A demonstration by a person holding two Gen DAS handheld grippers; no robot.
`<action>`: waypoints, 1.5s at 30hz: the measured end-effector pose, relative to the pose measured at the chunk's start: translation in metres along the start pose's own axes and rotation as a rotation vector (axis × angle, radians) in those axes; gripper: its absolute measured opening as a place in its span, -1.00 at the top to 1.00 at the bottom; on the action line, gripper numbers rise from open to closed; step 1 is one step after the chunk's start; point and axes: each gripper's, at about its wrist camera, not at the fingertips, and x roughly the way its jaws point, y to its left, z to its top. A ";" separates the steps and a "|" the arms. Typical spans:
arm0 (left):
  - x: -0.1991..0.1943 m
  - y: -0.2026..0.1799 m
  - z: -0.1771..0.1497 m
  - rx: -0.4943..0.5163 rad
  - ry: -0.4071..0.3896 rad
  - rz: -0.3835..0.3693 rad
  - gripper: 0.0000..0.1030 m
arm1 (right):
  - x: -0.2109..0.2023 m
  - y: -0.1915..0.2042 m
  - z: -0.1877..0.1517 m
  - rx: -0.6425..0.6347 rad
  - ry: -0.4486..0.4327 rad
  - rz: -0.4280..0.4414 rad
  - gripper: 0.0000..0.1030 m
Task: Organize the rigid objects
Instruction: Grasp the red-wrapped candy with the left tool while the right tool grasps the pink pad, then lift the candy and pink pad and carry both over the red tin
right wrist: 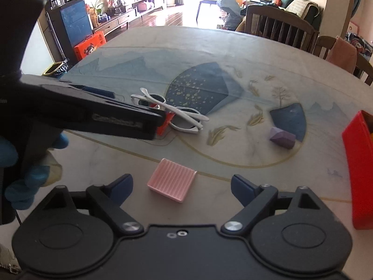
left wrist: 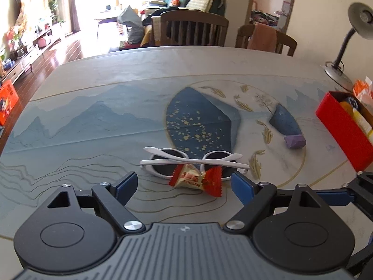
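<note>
Both wide open, empty: left gripper [left wrist: 184, 184] lined up on candy [left wrist: 194, 180] leaning against sunglasses [left wrist: 193, 161] mid-table, right gripper [right wrist: 181, 186] straddling pink ribbed tray [right wrist: 172, 182] near front edge, probably both bound for red box [right wrist: 356, 163] at right edge.

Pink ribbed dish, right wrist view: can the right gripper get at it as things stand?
Probably yes. The pink ribbed dish lies flat on the table just ahead of the right gripper, whose jaws stand wide apart and empty. Nothing lies between them; the left gripper is farther back over the candy.
</note>
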 end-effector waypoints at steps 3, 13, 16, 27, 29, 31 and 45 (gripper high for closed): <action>0.006 -0.006 -0.001 0.029 -0.006 -0.007 -0.70 | 0.006 0.001 0.000 0.002 0.014 0.005 -0.55; 0.022 -0.013 -0.001 0.086 0.000 -0.018 -0.62 | 0.015 0.004 -0.001 -0.010 0.038 0.005 -0.20; 0.026 -0.012 0.000 0.085 0.015 -0.025 -0.39 | 0.015 0.004 -0.001 -0.012 0.032 -0.006 -0.06; 0.025 -0.016 0.001 0.098 0.029 -0.041 0.50 | 0.013 0.005 -0.003 -0.053 0.020 -0.025 0.16; 0.023 -0.017 0.001 0.095 0.038 -0.042 0.59 | 0.011 0.004 -0.004 -0.054 0.016 -0.029 0.16; 0.019 -0.019 0.000 0.106 0.034 -0.036 0.59 | 0.008 0.003 -0.005 -0.050 0.009 -0.030 0.17; -0.029 -0.032 0.002 0.111 0.035 -0.101 0.60 | -0.046 -0.020 -0.006 0.039 -0.077 -0.075 0.16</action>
